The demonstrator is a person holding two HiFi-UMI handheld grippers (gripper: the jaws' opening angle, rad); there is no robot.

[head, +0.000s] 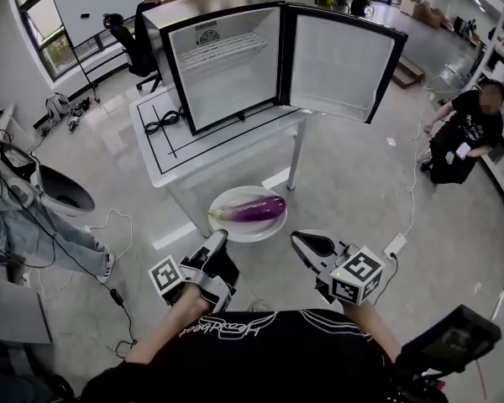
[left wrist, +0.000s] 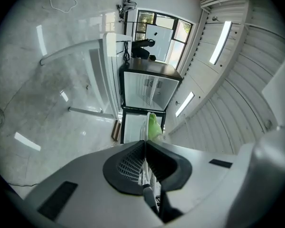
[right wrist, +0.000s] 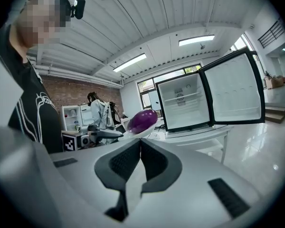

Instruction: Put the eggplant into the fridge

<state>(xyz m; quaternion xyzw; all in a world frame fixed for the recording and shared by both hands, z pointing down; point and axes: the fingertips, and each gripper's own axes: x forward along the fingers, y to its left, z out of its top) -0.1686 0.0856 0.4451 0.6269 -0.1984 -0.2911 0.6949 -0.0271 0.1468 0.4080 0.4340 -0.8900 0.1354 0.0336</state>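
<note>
A purple eggplant (head: 254,209) with a green stem lies on a white plate (head: 227,198) held in the air above the floor. My left gripper (head: 220,238) is shut on the plate's left rim. My right gripper (head: 297,240) is shut at its right rim. The left gripper view shows the plate's edge (left wrist: 144,127) running out from the shut left gripper (left wrist: 145,144), with the green stem (left wrist: 154,126) beside it. In the right gripper view the eggplant (right wrist: 142,120) and plate (right wrist: 133,133) sit just past the right gripper (right wrist: 140,140). Ahead, the small fridge (head: 227,65) stands empty on a white table (head: 176,154), its door (head: 340,61) swung wide open.
A black cable (head: 161,122) lies on the table beside the fridge. One person crouches at the right (head: 466,133), another sits at the back (head: 147,15), and a third is at the left edge. A power strip (head: 395,246) and cords lie on the floor.
</note>
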